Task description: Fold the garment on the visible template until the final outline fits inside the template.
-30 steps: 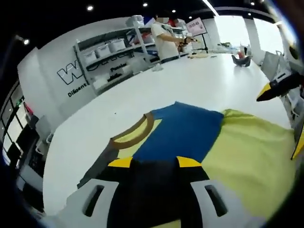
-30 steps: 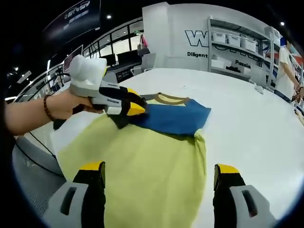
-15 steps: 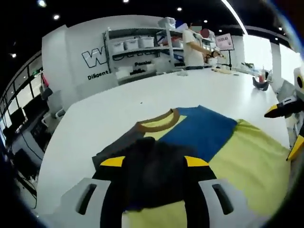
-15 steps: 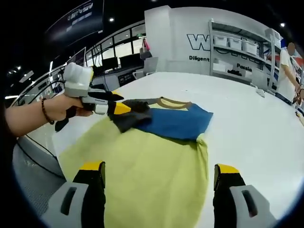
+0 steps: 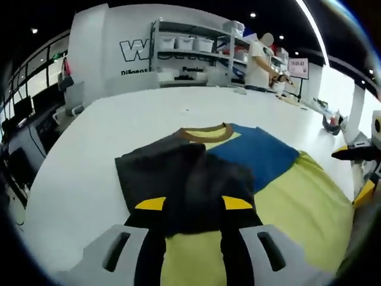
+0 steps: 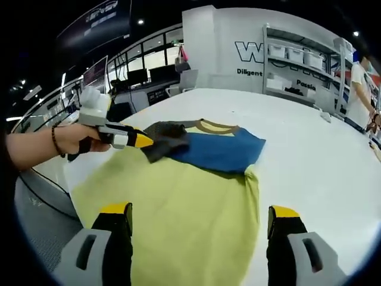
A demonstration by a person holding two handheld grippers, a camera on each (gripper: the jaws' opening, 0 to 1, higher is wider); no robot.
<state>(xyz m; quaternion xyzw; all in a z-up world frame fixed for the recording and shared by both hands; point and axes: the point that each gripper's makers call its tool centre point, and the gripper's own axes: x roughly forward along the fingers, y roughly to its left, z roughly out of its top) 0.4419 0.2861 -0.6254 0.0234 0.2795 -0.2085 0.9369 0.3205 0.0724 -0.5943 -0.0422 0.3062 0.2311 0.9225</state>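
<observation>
My left gripper (image 6: 141, 141) clenches the dark sleeve (image 5: 178, 179) beside the garment (image 6: 178, 208)'s brown collar (image 5: 206, 130). My right gripper (image 6: 199, 217) hangs released over its yellow hem. The garment lies flat on the white table (image 6: 309, 155).

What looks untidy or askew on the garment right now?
The dark grey sleeve lies rumpled and bunched across the shirt near the collar, beside the left gripper, not flat like the blue sleeve.
</observation>
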